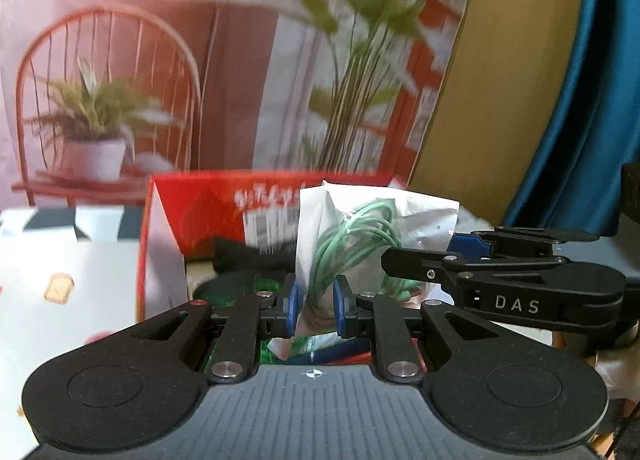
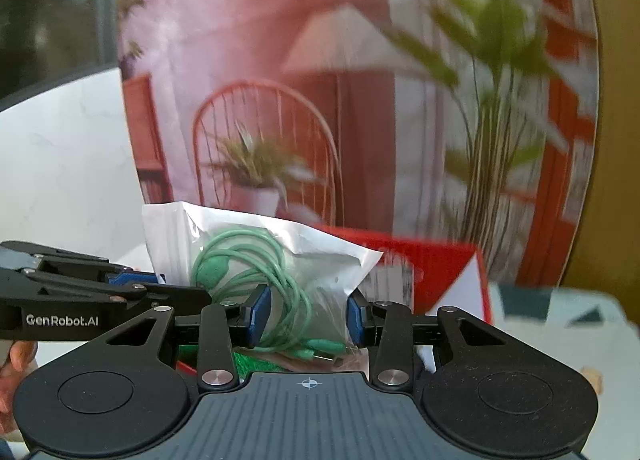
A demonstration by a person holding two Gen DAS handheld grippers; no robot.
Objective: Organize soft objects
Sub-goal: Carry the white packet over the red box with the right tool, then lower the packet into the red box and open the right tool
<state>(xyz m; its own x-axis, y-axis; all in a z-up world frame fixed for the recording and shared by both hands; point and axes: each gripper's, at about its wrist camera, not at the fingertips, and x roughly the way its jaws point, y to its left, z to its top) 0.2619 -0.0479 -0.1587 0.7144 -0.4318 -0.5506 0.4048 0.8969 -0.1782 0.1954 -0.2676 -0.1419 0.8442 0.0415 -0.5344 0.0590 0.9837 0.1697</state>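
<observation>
A clear and white plastic bag [image 1: 360, 228] holds a coiled green cable [image 1: 352, 244]. My left gripper [image 1: 315, 310] is shut on the bag's lower part and holds it upright above an open red box [image 1: 192, 216]. In the right wrist view the same bag [image 2: 256, 244] with the green cable [image 2: 256, 268] sits between my right gripper's [image 2: 308, 316] blue pads [image 2: 260, 310]; the jaws stand wide on either side of it, touching its sides. The right gripper also shows in the left wrist view [image 1: 464, 248], at the bag's right edge.
The red box holds dark cloth [image 1: 248, 256] and green and blue items [image 1: 320, 352]. A printed backdrop with a chair and plants [image 1: 104, 108] stands behind. A white patterned tabletop [image 1: 64, 284] lies left of the box. A blue curtain [image 1: 580, 100] hangs right.
</observation>
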